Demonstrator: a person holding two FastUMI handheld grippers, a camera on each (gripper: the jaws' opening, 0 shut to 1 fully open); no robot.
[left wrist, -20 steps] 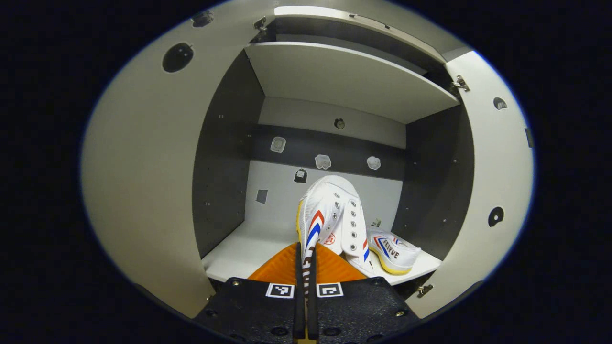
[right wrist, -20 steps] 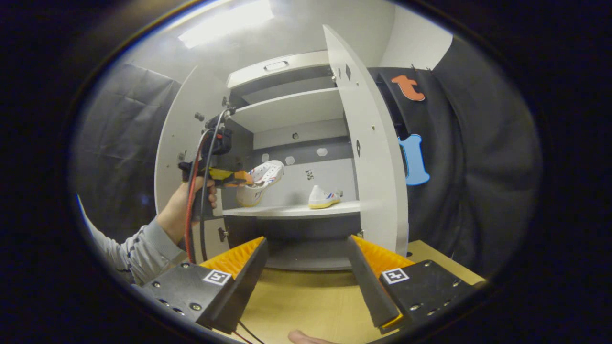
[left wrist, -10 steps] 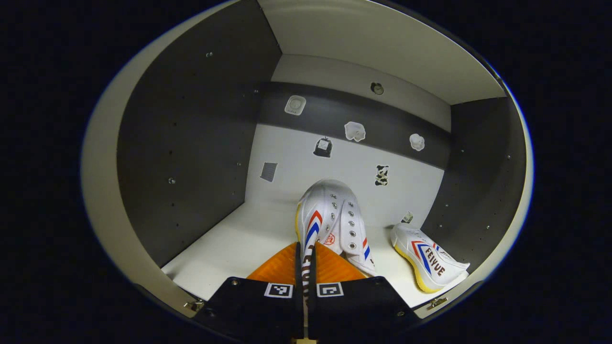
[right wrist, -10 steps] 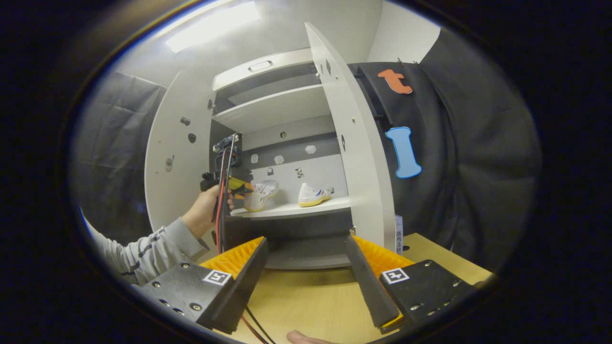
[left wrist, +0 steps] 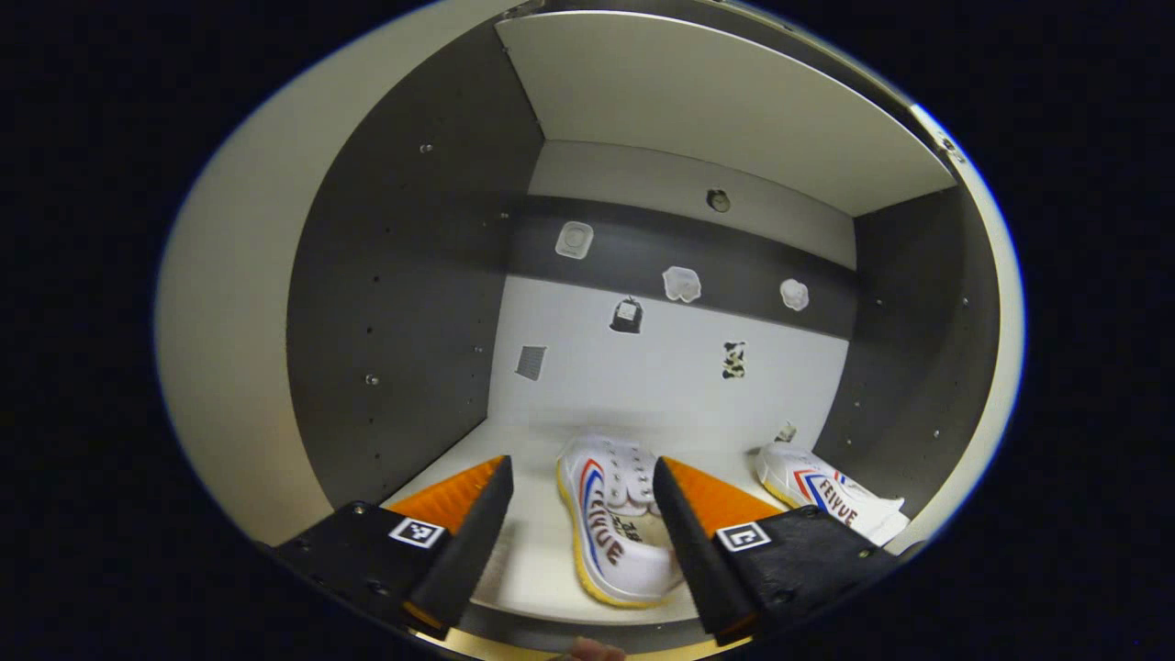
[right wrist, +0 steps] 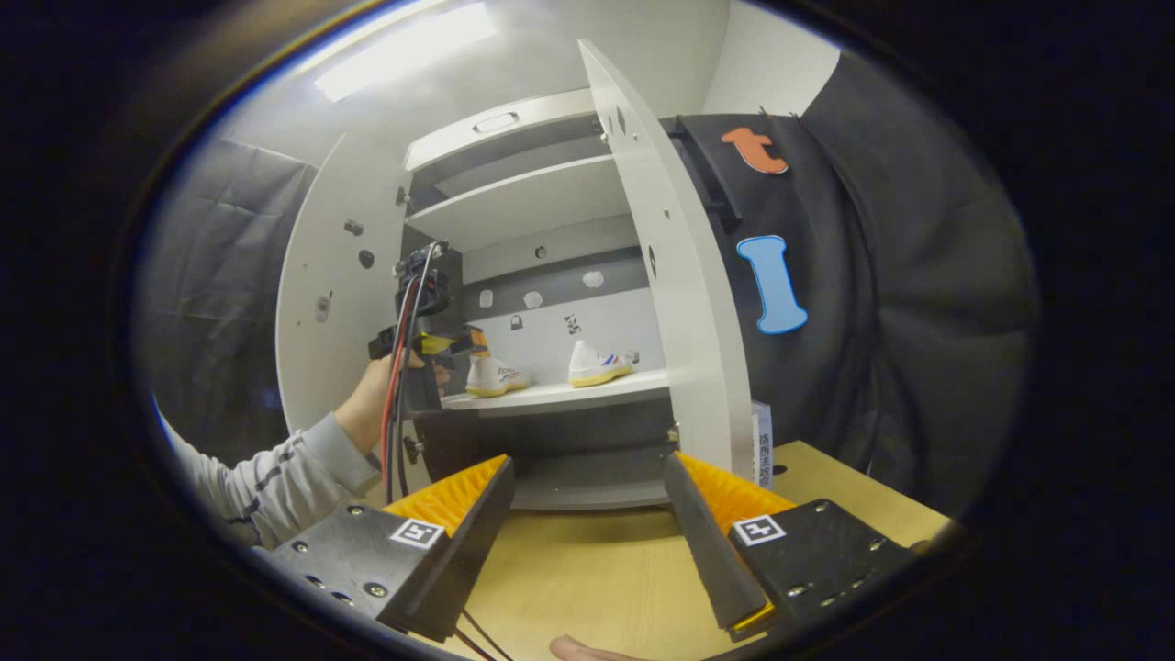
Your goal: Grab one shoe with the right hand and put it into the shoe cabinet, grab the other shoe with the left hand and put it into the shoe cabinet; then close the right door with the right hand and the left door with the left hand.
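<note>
Between the spread fingers of the left gripper [left wrist: 576, 537], one white shoe [left wrist: 610, 523] lies on the cabinet shelf [left wrist: 477, 477], released and untouched by either finger. The second shoe [left wrist: 831, 491] rests further right, near the dark side wall [left wrist: 909, 367]. Small stickers [left wrist: 680, 283] mark the back panel. The right gripper [right wrist: 587, 542] hovers open over the wooden table [right wrist: 597, 588], facing the shoe cabinet [right wrist: 542, 197]; its right door [right wrist: 684, 303] and left door [right wrist: 330, 303] stand open
</note>
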